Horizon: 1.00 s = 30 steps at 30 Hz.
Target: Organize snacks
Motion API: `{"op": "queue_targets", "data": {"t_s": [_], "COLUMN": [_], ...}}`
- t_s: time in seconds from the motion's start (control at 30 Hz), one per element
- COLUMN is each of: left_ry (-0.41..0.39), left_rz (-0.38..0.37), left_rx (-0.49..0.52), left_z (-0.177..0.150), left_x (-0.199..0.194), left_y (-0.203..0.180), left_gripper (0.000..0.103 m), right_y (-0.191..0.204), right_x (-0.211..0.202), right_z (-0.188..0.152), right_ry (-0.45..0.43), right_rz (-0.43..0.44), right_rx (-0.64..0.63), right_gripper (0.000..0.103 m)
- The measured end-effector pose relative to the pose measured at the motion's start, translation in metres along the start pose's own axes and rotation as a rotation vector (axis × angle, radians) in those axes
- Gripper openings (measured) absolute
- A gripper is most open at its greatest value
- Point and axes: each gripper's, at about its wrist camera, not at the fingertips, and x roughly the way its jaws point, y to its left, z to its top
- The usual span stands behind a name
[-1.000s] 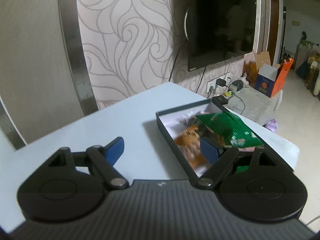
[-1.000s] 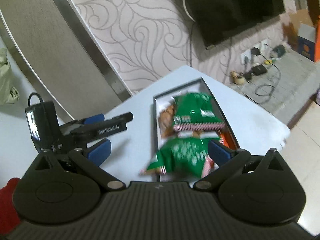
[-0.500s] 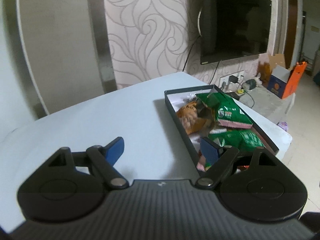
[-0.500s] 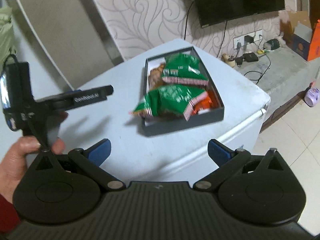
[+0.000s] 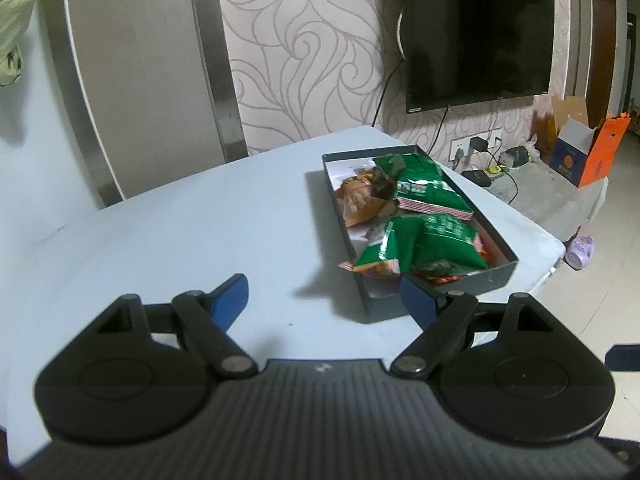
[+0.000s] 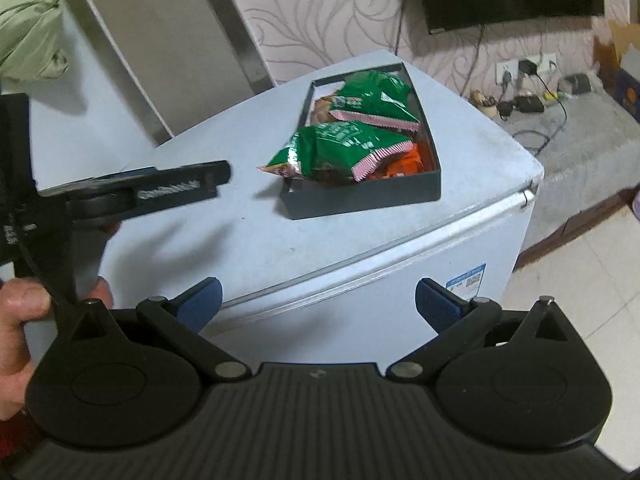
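Left gripper [image 5: 324, 300]: jaws wide apart, empty, above the fridge top [image 5: 200, 232]. Right of it, one dark box [image 6: 360, 194] holds two green snack bags, near [image 6: 340, 148] and far [image 6: 372, 100], plus orange packets [image 5: 360, 200]. Right gripper [image 6: 318, 300]: spread, empty.

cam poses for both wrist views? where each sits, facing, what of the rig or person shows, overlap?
Left wrist: low over the pale blue fridge top, facing the dark rectangular snack box; open left gripper shows.
Right wrist: off the fridge's front edge, looking down-forward; open right gripper, left hand show.
Shared: box, green snack bags, wall TV.
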Motion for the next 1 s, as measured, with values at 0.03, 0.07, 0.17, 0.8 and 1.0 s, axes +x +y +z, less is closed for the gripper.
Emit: {"op": "queue_targets", "data": {"t_s": [0.03,0.07,0.17,0.8,1.0], "left_ry": [-0.004,-0.008,-0.012,-0.019,-0.036], "left_rz": [-0.012,-0.019,-0.033,-0.145,-0.189], "left_rx": [0.001,0.005,0.014,0.091,0.124], "left_z": [-0.002,-0.004,-0.012,-0.030,-0.027], "left_x": [-0.003,-0.007,-0.015,-0.034,-0.035], "left_y": [-0.002,-0.004,-0.006,-0.028,-0.040], "left_gripper": [0.084,0.084,0.084,0.084,0.084], "right_y": [0.004,0.007,0.015,0.010,-0.002], "right_x": [-0.004,-0.007,-0.016,-0.048,-0.058], "right_z": [0.000,0.000,-0.002,-0.017,-0.021], "right_ry": [-0.007,-0.014,-0.028,-0.068,-0.085], "right_rz": [-0.005,-0.008,-0.027,-0.184,-0.236], "right_rx": [-0.016,-0.027,-0.049,0.006,0.041], "right_gripper": [0.103,0.103,0.103,0.103,0.103]}}
